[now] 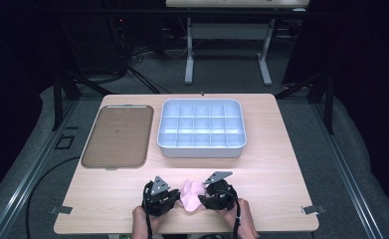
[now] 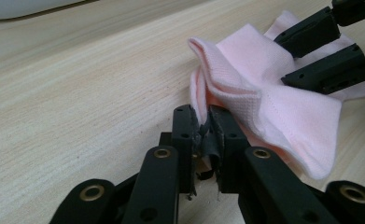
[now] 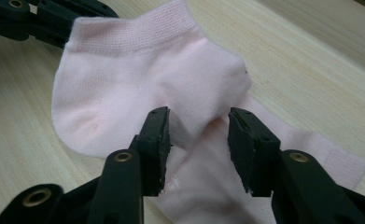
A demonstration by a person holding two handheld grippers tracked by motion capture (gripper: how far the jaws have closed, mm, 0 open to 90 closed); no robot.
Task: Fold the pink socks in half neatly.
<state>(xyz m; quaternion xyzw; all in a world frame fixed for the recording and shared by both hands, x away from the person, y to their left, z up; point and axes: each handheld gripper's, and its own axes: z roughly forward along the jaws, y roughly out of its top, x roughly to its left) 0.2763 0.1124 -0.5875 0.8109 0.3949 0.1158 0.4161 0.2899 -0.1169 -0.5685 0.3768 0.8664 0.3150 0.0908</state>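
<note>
A: What do the grippers hold?

B: The left gripper pinches an edge of the pink sock at the near edge of the table. The right gripper stands apart around a fold, perhaps touching it.

A: The containers?

B: The white divided tray looks empty; beside it lies a flat brown tray.

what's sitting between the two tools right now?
A pink sock, lying on the table between the left tool and right tool, clearest in the high view.
</note>
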